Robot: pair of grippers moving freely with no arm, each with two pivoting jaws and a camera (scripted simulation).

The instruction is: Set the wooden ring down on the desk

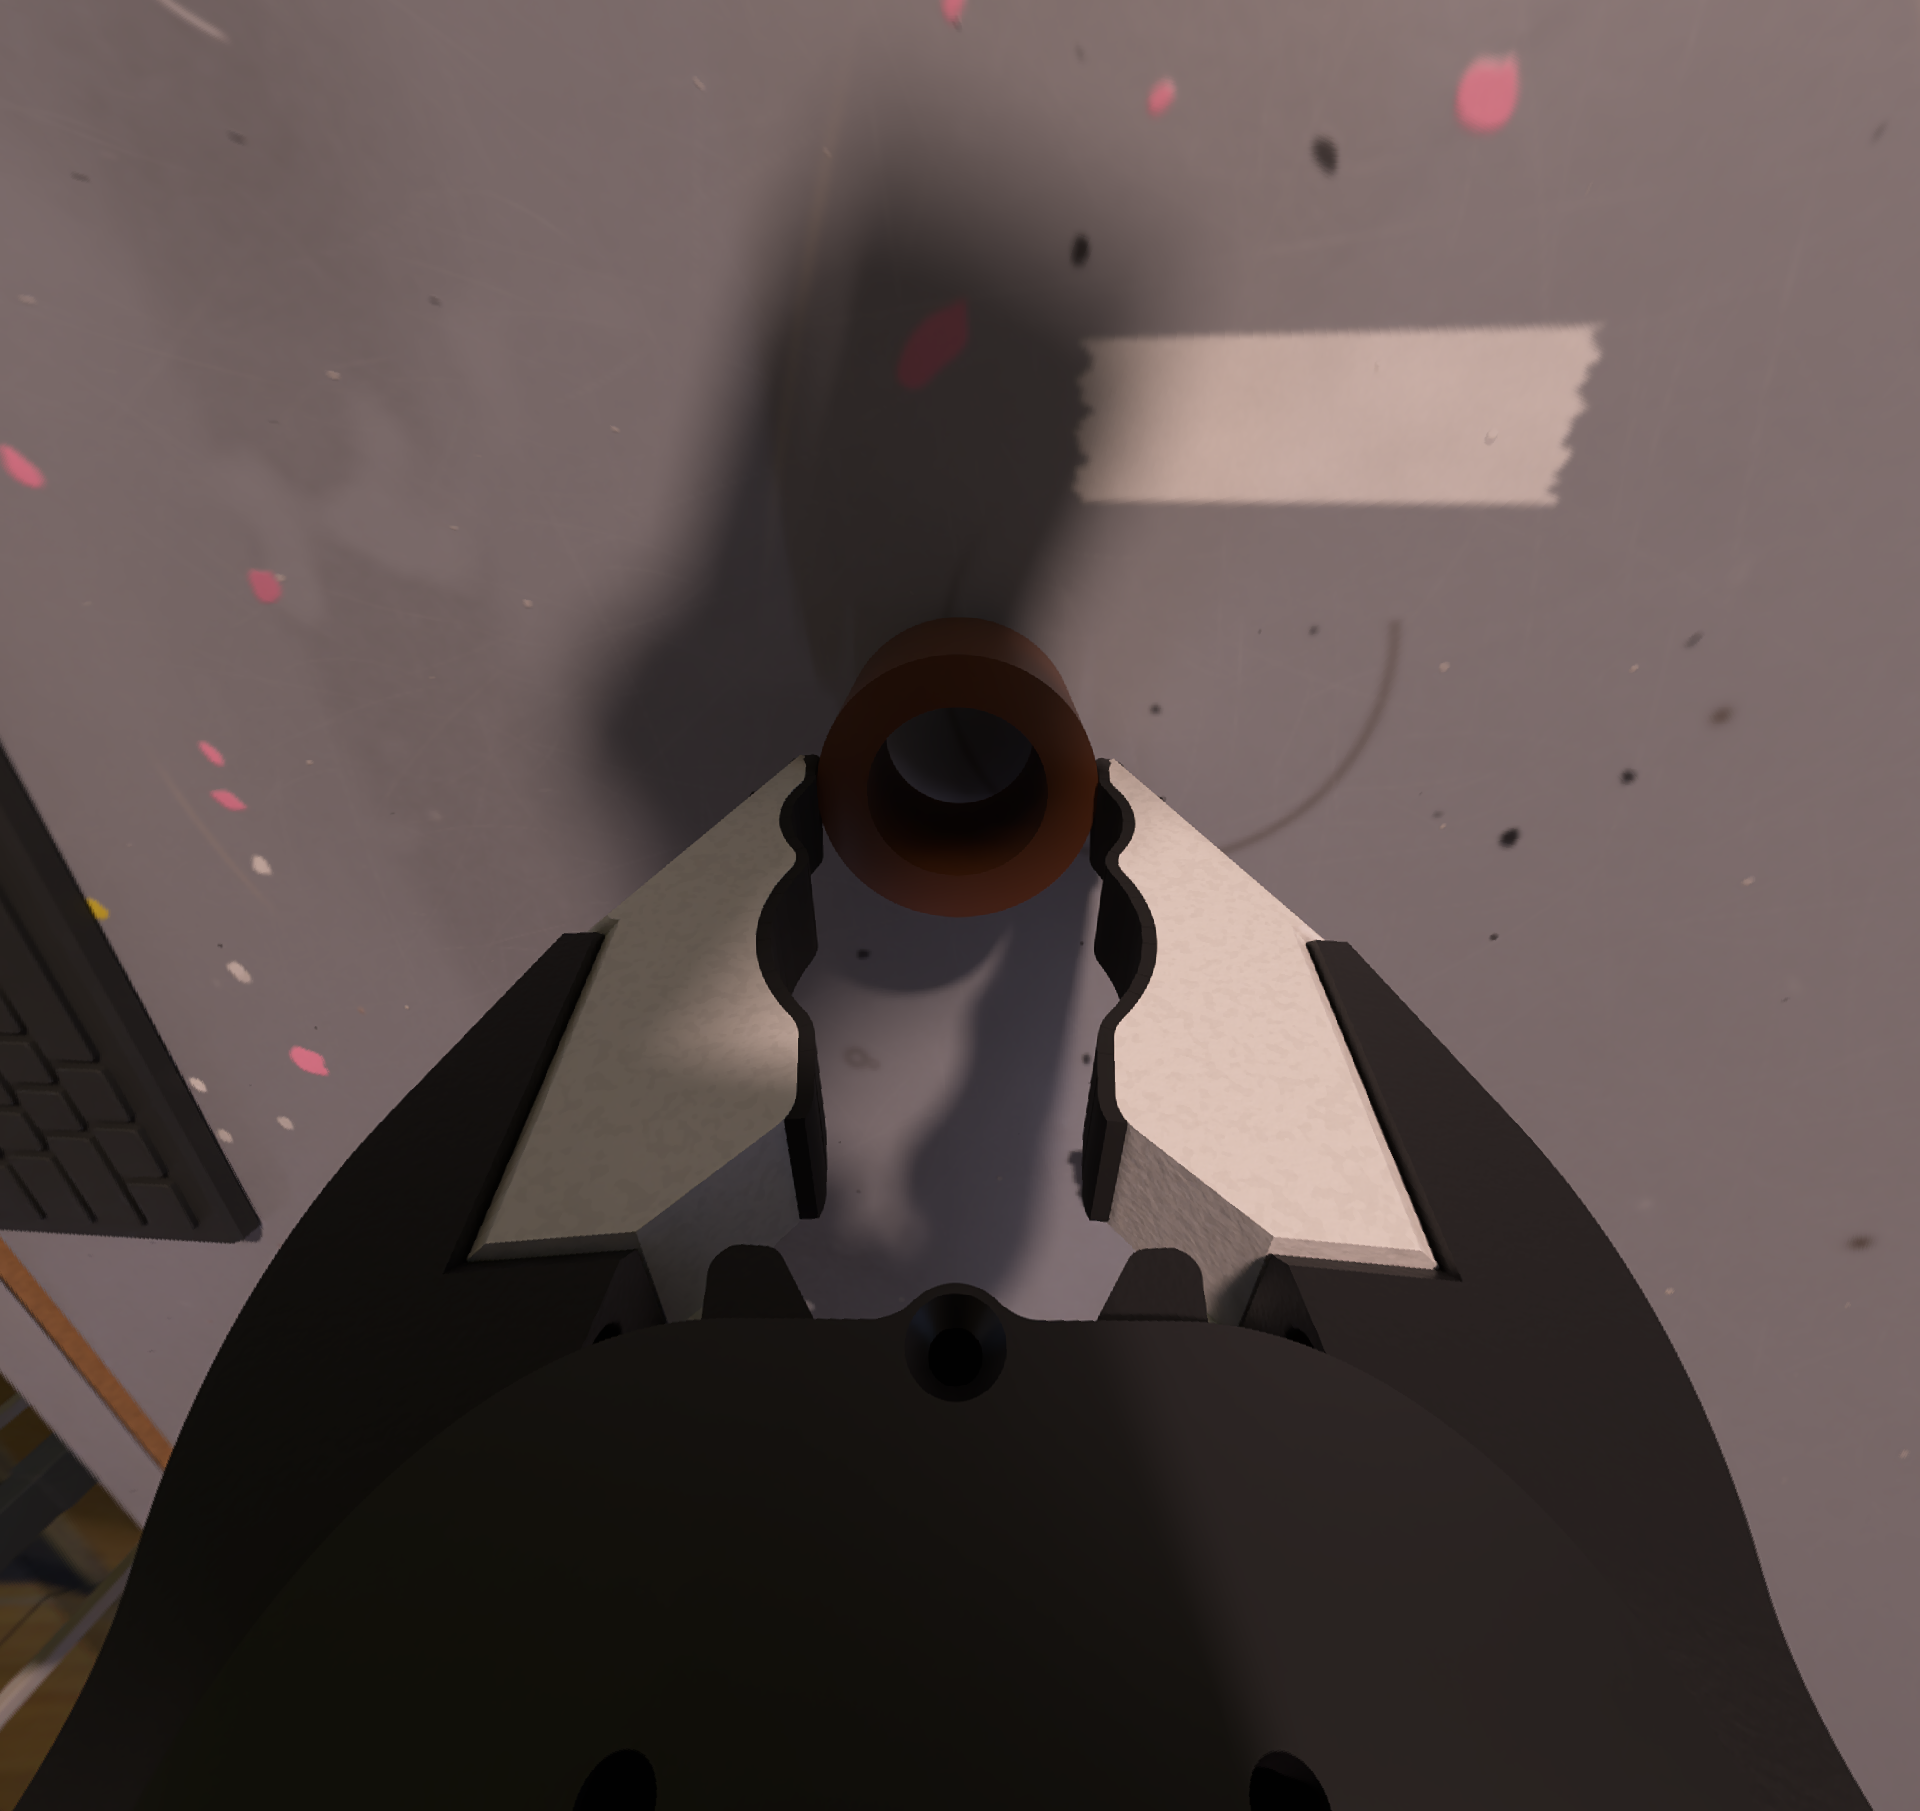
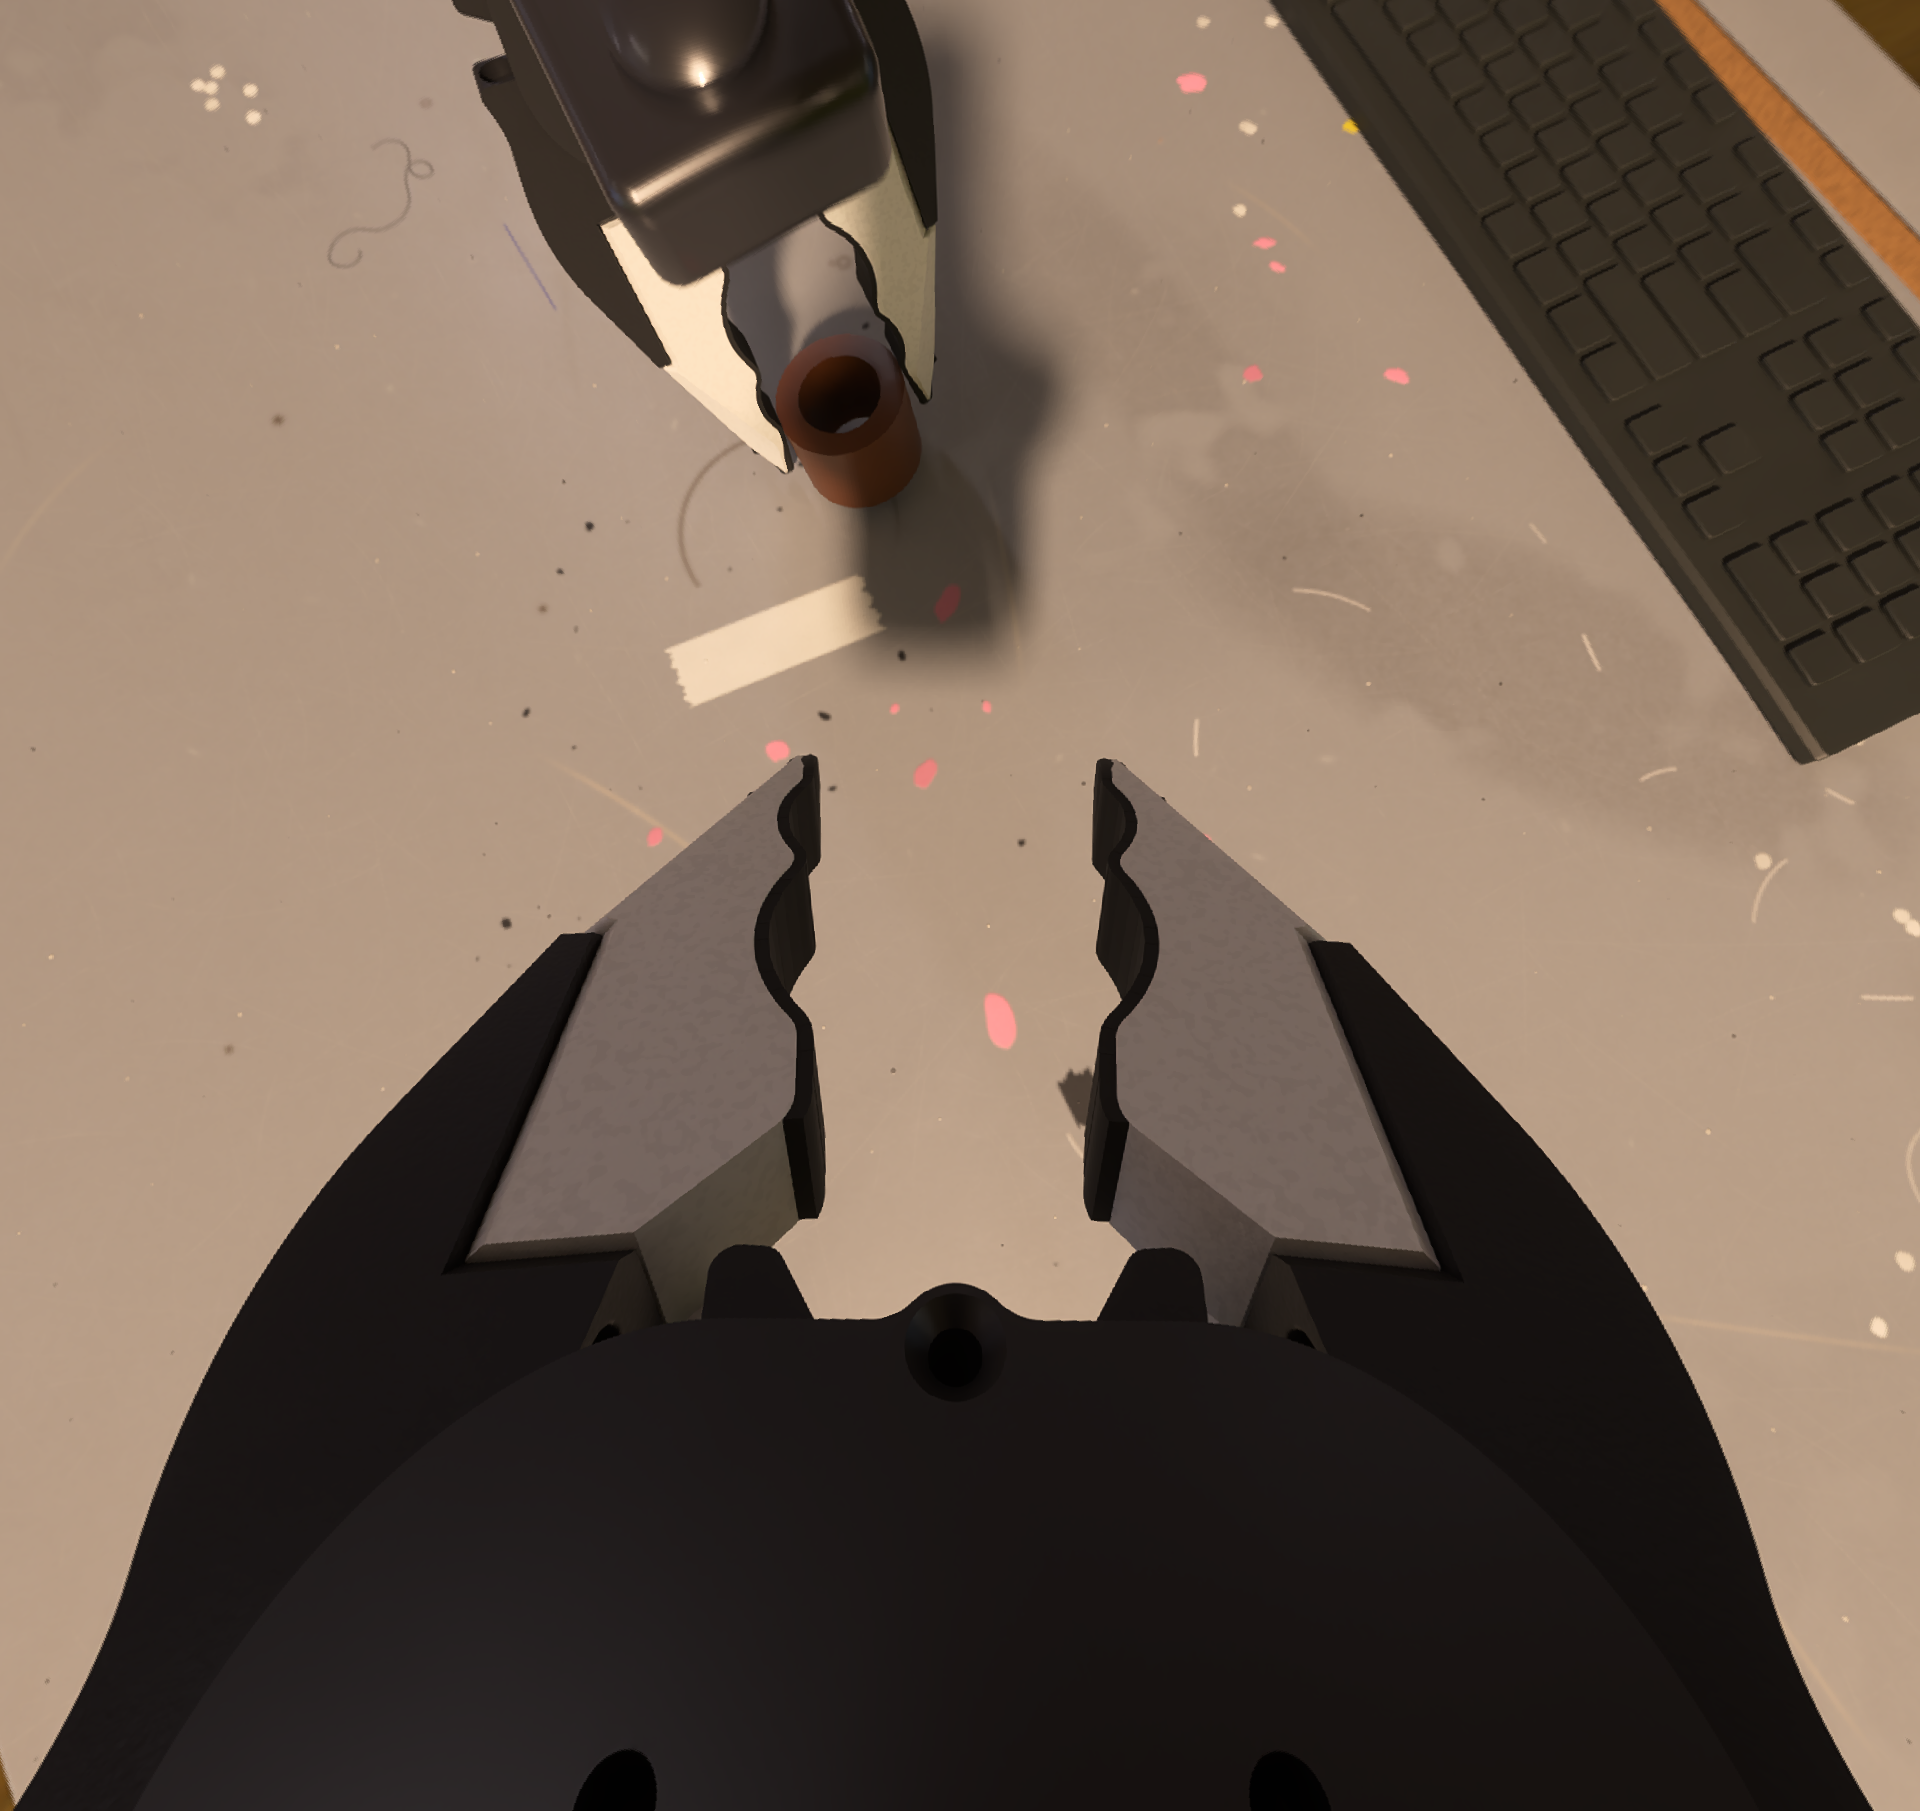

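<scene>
The wooden ring (image 1: 956,888) is a short dark-brown tube held between the fingertips of my left gripper (image 1: 956,774), which is shut on it. Its hole faces the camera. It hangs low over the grey, paint-speckled desk (image 1: 416,307), with its shadow right beneath it. I cannot tell whether it touches the desk. In the right wrist view the left gripper (image 2: 852,423) points down at the desk with the ring (image 2: 862,468) at its tips. My right gripper (image 2: 956,774) is open and empty, a little way short of the ring, above the desk (image 2: 312,618).
A strip of white tape (image 1: 1330,416) lies on the desk just beyond the ring; it also shows in the right wrist view (image 2: 774,637). A black keyboard (image 2: 1610,307) lies at the right along the desk's wooden edge, and shows at the left in the left wrist view (image 1: 73,1086).
</scene>
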